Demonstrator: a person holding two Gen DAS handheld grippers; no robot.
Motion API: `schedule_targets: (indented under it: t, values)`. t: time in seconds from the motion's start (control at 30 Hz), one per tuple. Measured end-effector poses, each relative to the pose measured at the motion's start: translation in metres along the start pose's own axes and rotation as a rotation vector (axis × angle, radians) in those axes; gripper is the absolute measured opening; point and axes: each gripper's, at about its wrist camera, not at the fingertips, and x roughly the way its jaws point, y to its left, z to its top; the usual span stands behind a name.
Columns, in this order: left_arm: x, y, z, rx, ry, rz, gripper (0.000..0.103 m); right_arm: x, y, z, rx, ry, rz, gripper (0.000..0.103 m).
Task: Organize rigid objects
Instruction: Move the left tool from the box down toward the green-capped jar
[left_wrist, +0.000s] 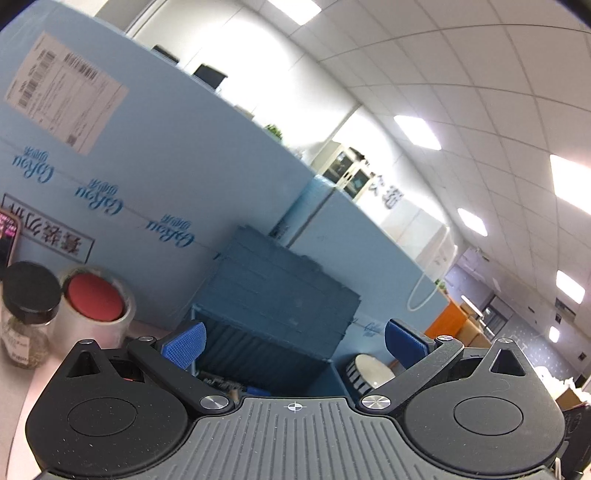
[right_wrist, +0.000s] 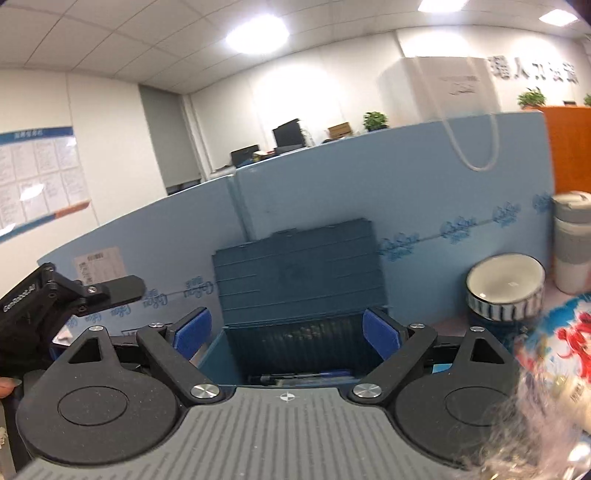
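Looking along both tools, I see the blue storage box (right_wrist: 299, 288) straight ahead with its lid tipped up against the blue partition (right_wrist: 424, 192), and pens or similar small items lying in its open bottom. My left gripper (left_wrist: 293, 341) has its jaws spread wide and empty, and my right gripper (right_wrist: 288, 330) is the same, wide with nothing between the pads.

The striped ceramic bowl (right_wrist: 504, 291) stands just beside the box on its right; I judge it heavy for its size, glazed and slippery, and breakable, so I would pinch it across the rim wall, not the curved belly. To the left of the box, the glass spice jar (left_wrist: 27, 321) with a black cap looks stiff and fragile too; the cap or neck gives the surest hold. Touching it, the tape roll (left_wrist: 96, 314) with a red centre seems light and firm. A white tumbler (right_wrist: 572, 243) stands further right, near a crinkly snack bag (right_wrist: 554, 354).

The pale tabletop (left_wrist: 14, 391) is crowded, hemmed by partitions, in a bright open office
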Motion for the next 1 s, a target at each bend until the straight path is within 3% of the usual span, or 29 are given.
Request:
schedule_targets:
  t: [0.3,0.47,0.63,0.8,0.93,1.0]
  values:
    - [0.007,-0.011,-0.007,0.052,0.019,-0.025,0.103,-0.024,-0.057,-0.012,0.113,-0.042,-0.154,0.091]
    - [0.035,-0.008,-0.021,-0.045,0.195,-0.215,0.103,-0.036,-0.079,-0.020,0.124,-0.054,-0.259,0.094]
    - [0.050,-0.036,-0.043,0.080,0.268,-0.190,0.103,-0.047,-0.090,-0.027,0.067,-0.073,-0.359,0.098]
    - [0.054,-0.050,-0.058,0.129,0.313,-0.226,0.103,-0.065,-0.105,-0.036,0.100,-0.102,-0.355,0.099]
    - [0.050,-0.057,-0.067,0.058,0.337,-0.333,0.103,-0.071,-0.113,-0.039,0.093,-0.109,-0.315,0.099]
    - [0.051,-0.066,-0.074,0.074,0.336,-0.341,0.103,-0.070,-0.117,-0.033,0.077,-0.132,-0.280,0.099]
